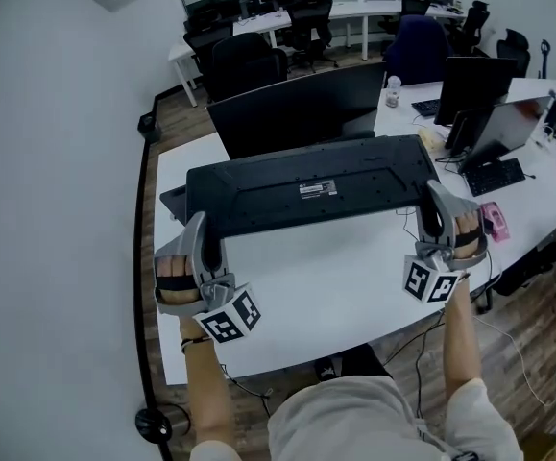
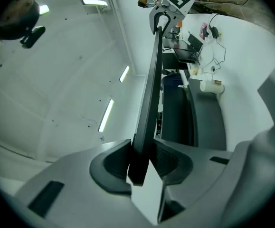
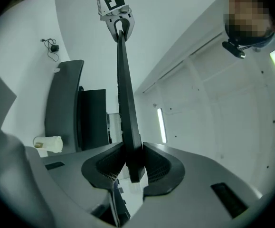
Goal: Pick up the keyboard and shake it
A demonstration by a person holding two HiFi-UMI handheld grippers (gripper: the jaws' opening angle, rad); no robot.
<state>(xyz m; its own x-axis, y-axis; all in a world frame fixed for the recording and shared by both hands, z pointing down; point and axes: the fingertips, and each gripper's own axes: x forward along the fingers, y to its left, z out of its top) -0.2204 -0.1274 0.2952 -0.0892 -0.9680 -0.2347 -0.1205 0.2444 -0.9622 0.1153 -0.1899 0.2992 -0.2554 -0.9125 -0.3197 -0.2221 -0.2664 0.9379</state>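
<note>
A black keyboard (image 1: 306, 190) hangs above the white desk (image 1: 335, 286) with its underside and label facing me. Its left end sits between the pads of my left gripper (image 1: 201, 227), which is shut on it. My right gripper (image 1: 435, 198) is shut on its right end. In the left gripper view the keyboard (image 2: 149, 94) runs edge-on from my left gripper (image 2: 142, 161) up to the right gripper (image 2: 163, 19). The right gripper view mirrors this: the keyboard (image 3: 126, 94) stretches from my right gripper (image 3: 133, 164) to the left gripper (image 3: 120, 26).
A dark monitor (image 1: 297, 109) stands just behind the keyboard. To the right are another monitor (image 1: 474, 84), a second keyboard (image 1: 494, 176), a white bottle (image 1: 392, 91) and a pink object (image 1: 495, 221). Office chairs (image 1: 249, 60) and more desks fill the back.
</note>
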